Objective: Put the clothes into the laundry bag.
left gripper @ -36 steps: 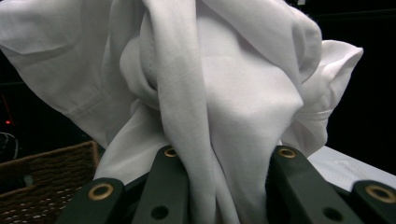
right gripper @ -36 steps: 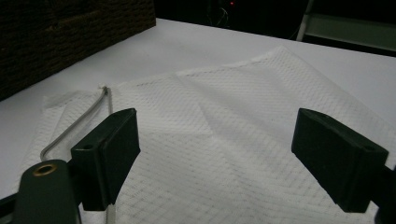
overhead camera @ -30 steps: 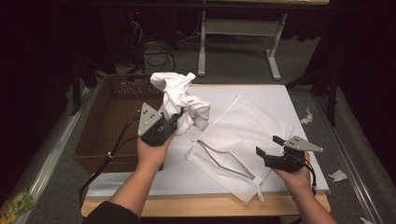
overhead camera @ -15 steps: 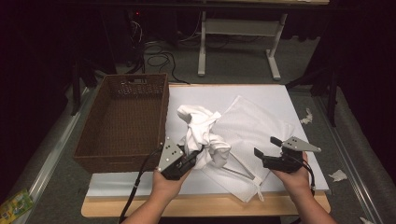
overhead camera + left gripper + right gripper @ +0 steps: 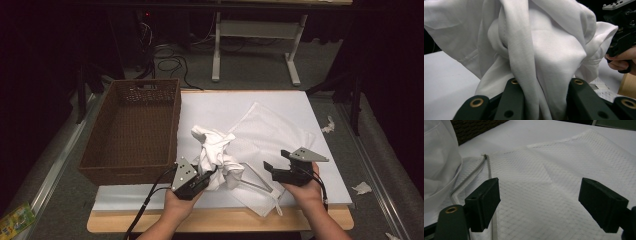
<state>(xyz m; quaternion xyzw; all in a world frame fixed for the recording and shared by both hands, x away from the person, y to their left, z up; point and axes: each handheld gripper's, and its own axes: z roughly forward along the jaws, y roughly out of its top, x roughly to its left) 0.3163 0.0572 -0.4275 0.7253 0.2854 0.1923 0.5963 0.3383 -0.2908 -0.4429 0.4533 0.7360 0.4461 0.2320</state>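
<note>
A crumpled white cloth (image 5: 217, 150) is bunched between the jaws of my left gripper (image 5: 209, 175), which is shut on it near the table's front edge. In the left gripper view the cloth (image 5: 541, 50) billows above my left gripper (image 5: 544, 96). A white mesh bag (image 5: 272, 130) lies flat on the table, with the cloth resting on its left corner. My right gripper (image 5: 268, 170) hovers open just over the bag's near right part. In the right gripper view my right gripper (image 5: 539, 200) has only the mesh bag (image 5: 554, 175) beneath it, and a grey cord (image 5: 471, 178) runs along the bag's edge.
A brown wicker basket (image 5: 100, 170) stands at the table's left. The white table top (image 5: 220, 105) is bare behind the bag. Scraps of white paper (image 5: 362, 187) lie on the floor at the right. A desk frame (image 5: 252, 45) stands beyond the table.
My left gripper has carried the white cloth down and toward the front, from beside the basket to the mesh bag's left corner. The right gripper has stayed in place.
</note>
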